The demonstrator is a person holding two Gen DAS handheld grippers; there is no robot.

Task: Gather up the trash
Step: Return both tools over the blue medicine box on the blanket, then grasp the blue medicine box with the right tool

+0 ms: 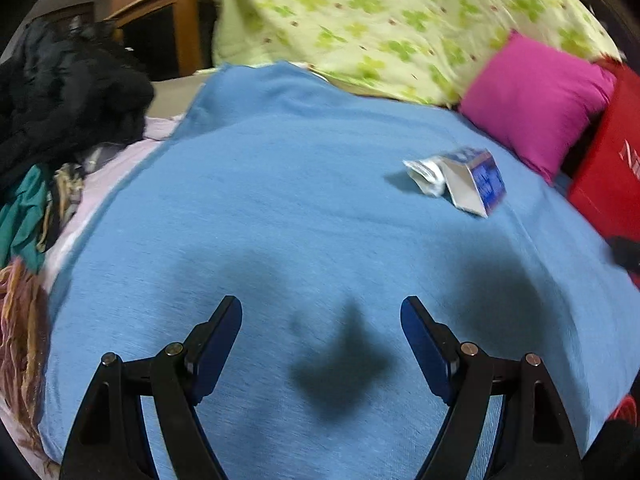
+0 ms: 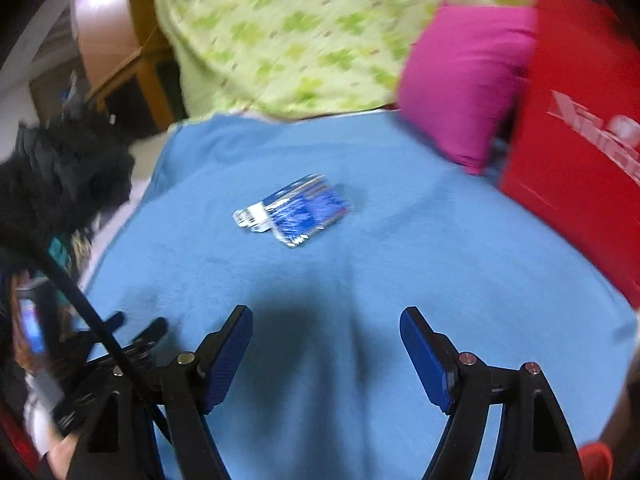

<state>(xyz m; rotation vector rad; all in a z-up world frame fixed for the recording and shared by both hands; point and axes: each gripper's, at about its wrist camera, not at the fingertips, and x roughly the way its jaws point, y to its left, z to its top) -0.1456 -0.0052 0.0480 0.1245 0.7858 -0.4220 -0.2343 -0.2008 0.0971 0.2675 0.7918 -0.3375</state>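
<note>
My right gripper (image 2: 326, 354) hangs with jaws apart and empty over the blue terry blanket (image 2: 400, 248); a crumpled blue-and-white carton (image 2: 298, 212) lies ahead.

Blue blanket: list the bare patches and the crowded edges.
The blue blanket lies bare from the left gripper up to the green floral cloth. Crowded: dark clothes pile on the left; crumpled carton, pink pillow and red box on the right.
</note>
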